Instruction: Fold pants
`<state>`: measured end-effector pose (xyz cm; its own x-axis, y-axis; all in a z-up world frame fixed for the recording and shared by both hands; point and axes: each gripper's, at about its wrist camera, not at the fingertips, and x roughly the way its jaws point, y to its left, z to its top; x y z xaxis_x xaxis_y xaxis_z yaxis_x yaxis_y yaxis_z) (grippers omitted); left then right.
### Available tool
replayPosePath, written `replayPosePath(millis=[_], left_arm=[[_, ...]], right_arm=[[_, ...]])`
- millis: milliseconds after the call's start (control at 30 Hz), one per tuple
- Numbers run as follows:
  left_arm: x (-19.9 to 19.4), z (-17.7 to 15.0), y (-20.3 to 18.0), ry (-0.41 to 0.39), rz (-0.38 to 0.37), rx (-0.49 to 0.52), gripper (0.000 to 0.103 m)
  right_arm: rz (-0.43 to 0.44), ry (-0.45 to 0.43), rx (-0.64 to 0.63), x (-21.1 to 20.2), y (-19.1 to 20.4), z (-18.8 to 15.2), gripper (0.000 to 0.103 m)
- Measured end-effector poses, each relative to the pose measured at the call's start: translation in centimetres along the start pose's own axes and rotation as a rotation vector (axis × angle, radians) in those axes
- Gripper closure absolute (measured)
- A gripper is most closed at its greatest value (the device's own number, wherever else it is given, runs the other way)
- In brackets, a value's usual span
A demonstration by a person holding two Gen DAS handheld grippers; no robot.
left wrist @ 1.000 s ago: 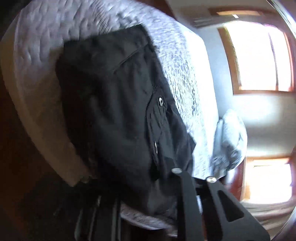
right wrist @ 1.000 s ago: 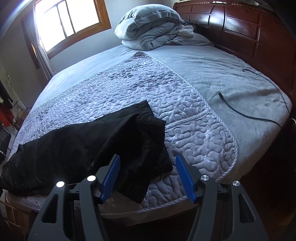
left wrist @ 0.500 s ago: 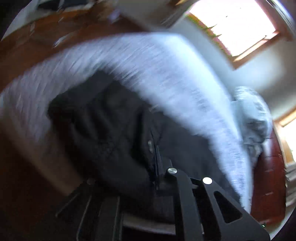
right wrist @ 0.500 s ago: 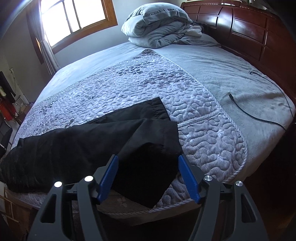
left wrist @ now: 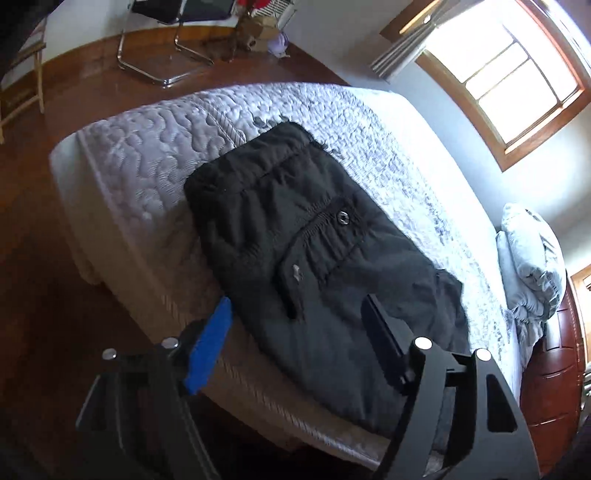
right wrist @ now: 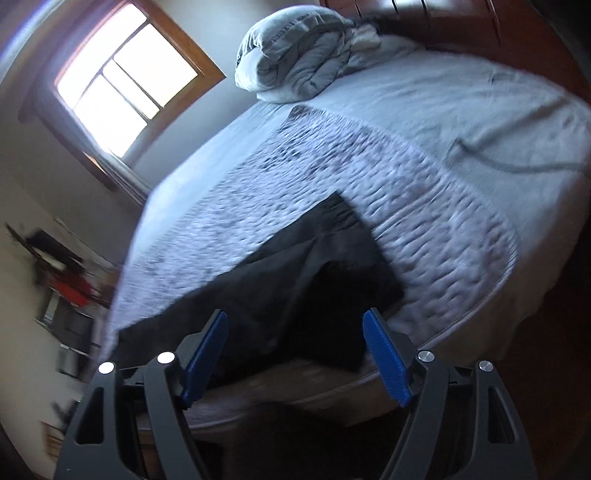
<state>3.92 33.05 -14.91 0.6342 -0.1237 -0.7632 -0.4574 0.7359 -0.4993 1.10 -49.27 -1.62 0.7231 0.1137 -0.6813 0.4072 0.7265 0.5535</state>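
Note:
Black pants (left wrist: 314, 258) lie along the near edge of the quilted bed (left wrist: 147, 147), waistband end with a snap pocket toward the left wrist camera. My left gripper (left wrist: 295, 306) is open and empty, held just above the pants near the bed edge. In the right wrist view the leg ends of the pants (right wrist: 314, 280) lie partly doubled over on the quilt. My right gripper (right wrist: 295, 325) is open and empty, just in front of the leg ends at the bed edge.
A folded grey duvet and pillow (right wrist: 303, 44) sit at the head of the bed by the dark wooden headboard (right wrist: 461, 22). A black cable (right wrist: 517, 166) lies on the grey sheet. A metal-framed chair (left wrist: 166, 44) stands on the wooden floor beyond the bed.
My left gripper, earlier shut on the pants fabric, has let go and opened, and its view has swung round. My right gripper has tilted and moved closer to the leg ends.

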Motion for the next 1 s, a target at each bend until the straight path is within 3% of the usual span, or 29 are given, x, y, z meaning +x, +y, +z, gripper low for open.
replayPosePath(millis=[67, 167, 267, 433, 500, 567, 600, 633, 667, 767, 900, 1000], left_arm=[[-1.7, -2.3, -0.3, 0.005, -0.026, -0.012, 0.028], [-1.4, -4.8, -1.9, 0.032, -0.058, -0.032, 0.027], [0.3, -6.2, -3.7, 0.074, -0.024, -0.005, 0.026], [2.7, -7.2, -4.4, 0.137, 0.029, 0.002, 0.019], [3.9, -7.3, -4.8, 0.16, 0.057, 0.007, 0.016], [4.9, -7.5, -5.1, 0.179, 0.066, 0.001, 0.016], [5.5, -7.5, -5.1, 0.191, 0.068, -0.003, 0.016], [5.9, -7.6, -5.2, 0.198, 0.072, -0.003, 0.016], [6.4, -7.7, -5.4, 0.206, 0.079, 0.003, 0.016], [7.3, -7.9, -5.7, 0.217, 0.098, 0.017, 0.016], [8.6, -8.1, -5.9, 0.244, 0.115, 0.012, 0.016], [9.0, -8.4, -6.0, 0.243, 0.122, 0.014, 0.016]], right_arm=[[0.068, 0.03, 0.066, 1.6, 0.1, -0.3, 0.034], [0.078, 0.072, 0.107, 4.5, 0.4, -0.2, 0.034], [0.049, 0.139, 0.178, 7.8, 0.1, 0.0, 0.039], [0.044, 0.153, 0.35, 11.0, -2.3, 0.5, 0.04], [0.026, 0.171, 0.374, 12.3, -2.7, 0.9, 0.051], [0.019, 0.19, 0.391, 13.6, -2.9, 1.4, 0.074], [0.012, 0.198, 0.394, 14.1, -2.9, 1.7, 0.08], [0.009, 0.197, 0.388, 14.5, -2.6, 2.2, 0.095], [0.008, 0.194, 0.372, 14.7, -2.2, 2.7, 0.099], [0.045, 0.159, 0.256, 14.1, 0.9, 5.2, 0.1], [0.32, -0.026, -0.054, 9.1, 8.4, 8.5, 0.1], [0.391, -0.08, -0.159, 6.6, 10.2, 8.3, 0.1]])
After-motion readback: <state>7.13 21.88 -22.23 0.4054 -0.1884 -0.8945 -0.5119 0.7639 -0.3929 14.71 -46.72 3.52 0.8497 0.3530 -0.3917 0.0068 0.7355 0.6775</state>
